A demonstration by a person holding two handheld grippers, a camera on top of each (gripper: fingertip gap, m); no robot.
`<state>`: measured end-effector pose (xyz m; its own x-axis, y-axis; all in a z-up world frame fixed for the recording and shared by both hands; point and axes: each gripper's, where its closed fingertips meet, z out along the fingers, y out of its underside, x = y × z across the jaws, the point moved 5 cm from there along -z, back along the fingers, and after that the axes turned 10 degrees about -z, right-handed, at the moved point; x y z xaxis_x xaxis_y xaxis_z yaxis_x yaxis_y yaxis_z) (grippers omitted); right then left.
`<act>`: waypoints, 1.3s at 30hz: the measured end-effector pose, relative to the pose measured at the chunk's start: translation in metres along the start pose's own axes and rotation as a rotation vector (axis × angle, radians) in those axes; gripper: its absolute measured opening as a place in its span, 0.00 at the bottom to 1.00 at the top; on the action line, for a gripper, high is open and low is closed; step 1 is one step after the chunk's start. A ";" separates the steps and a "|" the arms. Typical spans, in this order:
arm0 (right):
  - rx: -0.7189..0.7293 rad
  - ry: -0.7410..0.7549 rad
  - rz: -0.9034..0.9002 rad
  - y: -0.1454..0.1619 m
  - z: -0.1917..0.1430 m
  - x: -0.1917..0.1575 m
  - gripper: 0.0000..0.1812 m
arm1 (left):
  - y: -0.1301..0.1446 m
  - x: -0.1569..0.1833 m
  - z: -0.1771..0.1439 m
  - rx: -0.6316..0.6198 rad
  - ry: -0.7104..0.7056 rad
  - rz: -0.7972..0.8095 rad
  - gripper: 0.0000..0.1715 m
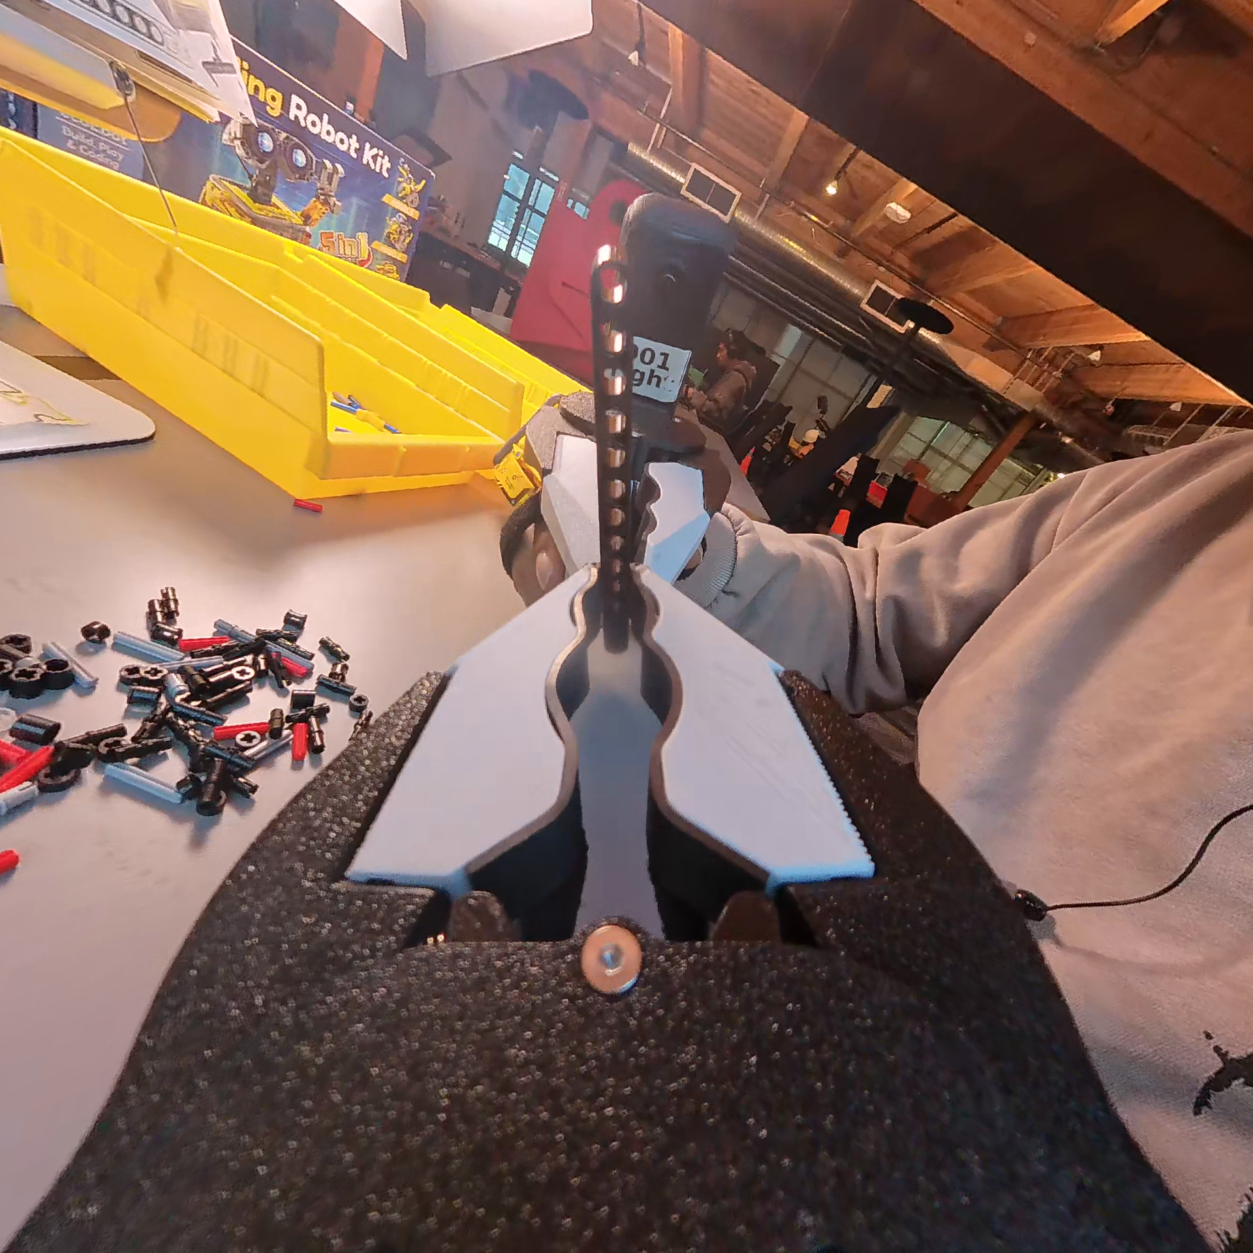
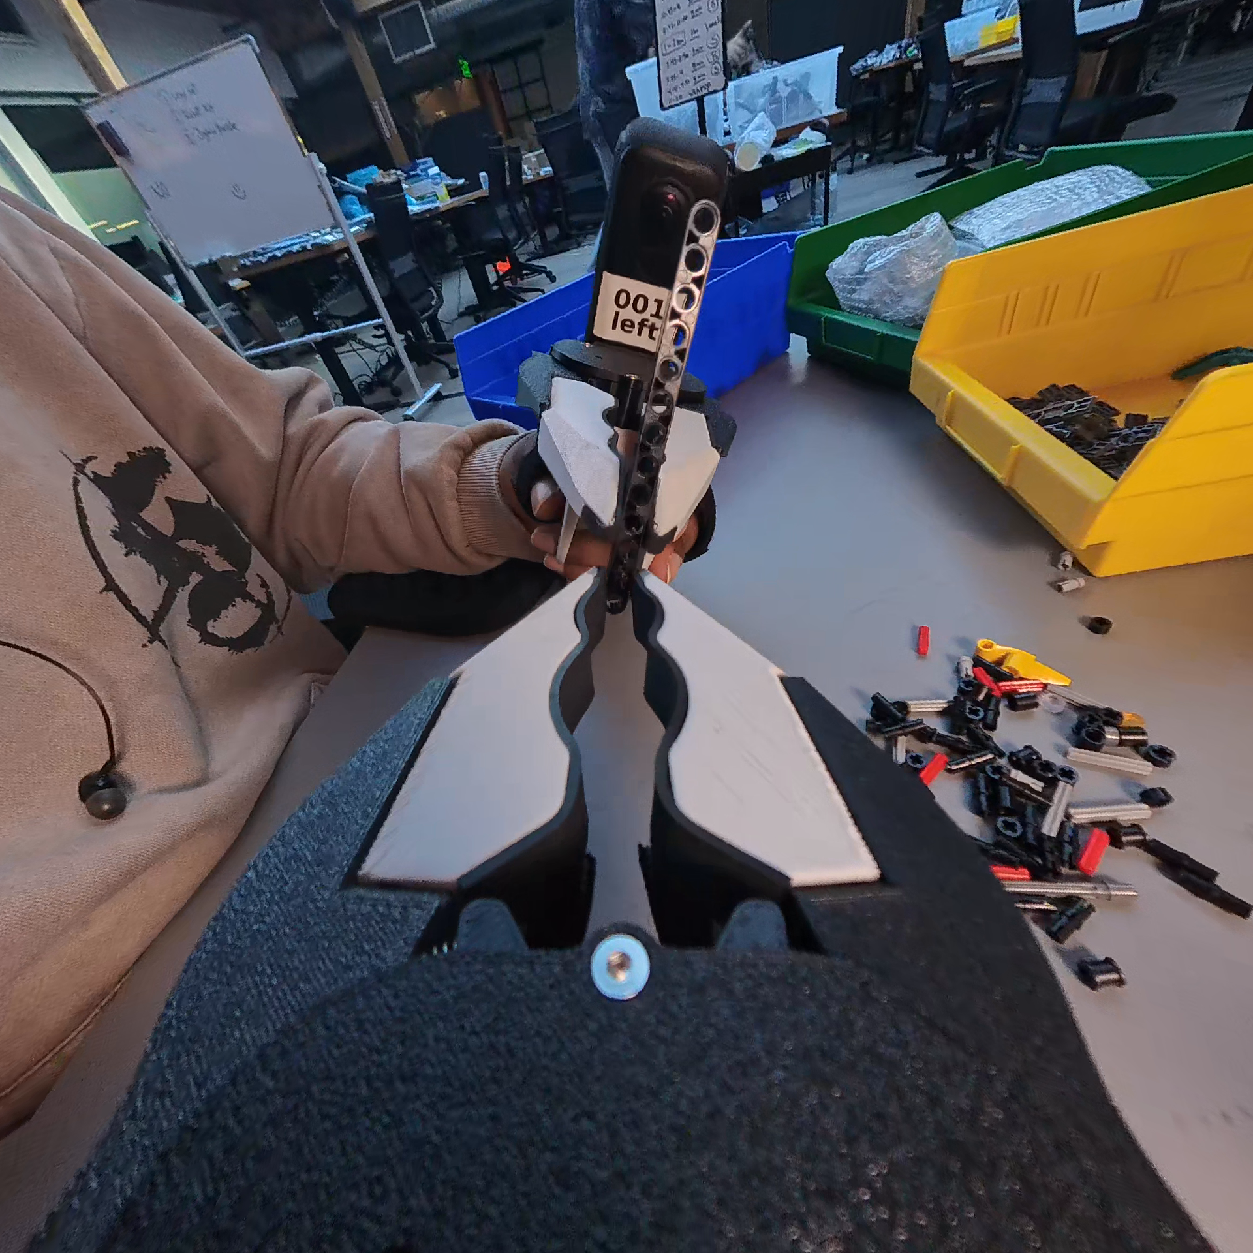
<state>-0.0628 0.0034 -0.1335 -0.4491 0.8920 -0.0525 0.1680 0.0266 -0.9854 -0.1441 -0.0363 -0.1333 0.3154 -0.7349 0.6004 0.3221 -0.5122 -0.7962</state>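
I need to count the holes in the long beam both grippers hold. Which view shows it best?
The right wrist view: the black beam faces the camera, its holes open. The left wrist view shows the beam nearly edge-on.

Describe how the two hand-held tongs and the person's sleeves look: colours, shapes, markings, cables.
Both the left tongs and the right tongs have white wedge fingers with wavy black inner edges, on a speckled black body with one silver screw. Each carries a black camera with a white label. The sleeves are beige, ribbed-cuffed; a thin black cable crosses the sweatshirt.

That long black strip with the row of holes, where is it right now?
The black holed beam stands upright in mid-air at the centre of both views, pinched between the left gripper and right gripper, above the grey table.
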 end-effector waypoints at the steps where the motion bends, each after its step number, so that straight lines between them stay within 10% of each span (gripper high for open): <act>1: 0.000 0.000 -0.001 0.001 0.000 0.000 0.03 | 0.000 0.000 0.000 -0.002 -0.001 0.002 0.04; 29: -0.022 -0.059 -0.087 0.005 -0.013 -0.007 0.01 | 0.011 0.001 -0.010 -0.254 -0.188 0.260 0.04; 33: 0.059 0.175 -0.096 -0.016 -0.071 0.021 0.01 | -0.005 -0.008 -0.040 -0.186 -0.267 0.267 0.04; 39: -0.305 0.435 -0.135 0.035 -0.026 0.070 0.01 | 0.008 -0.023 -0.012 -0.242 -0.310 0.221 0.04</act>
<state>-0.0654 0.0787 -0.1671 -0.0904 0.9743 0.2064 0.4104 0.2253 -0.8837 -0.1598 -0.0290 -0.1543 0.6176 -0.6893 0.3787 0.0107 -0.4741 -0.8804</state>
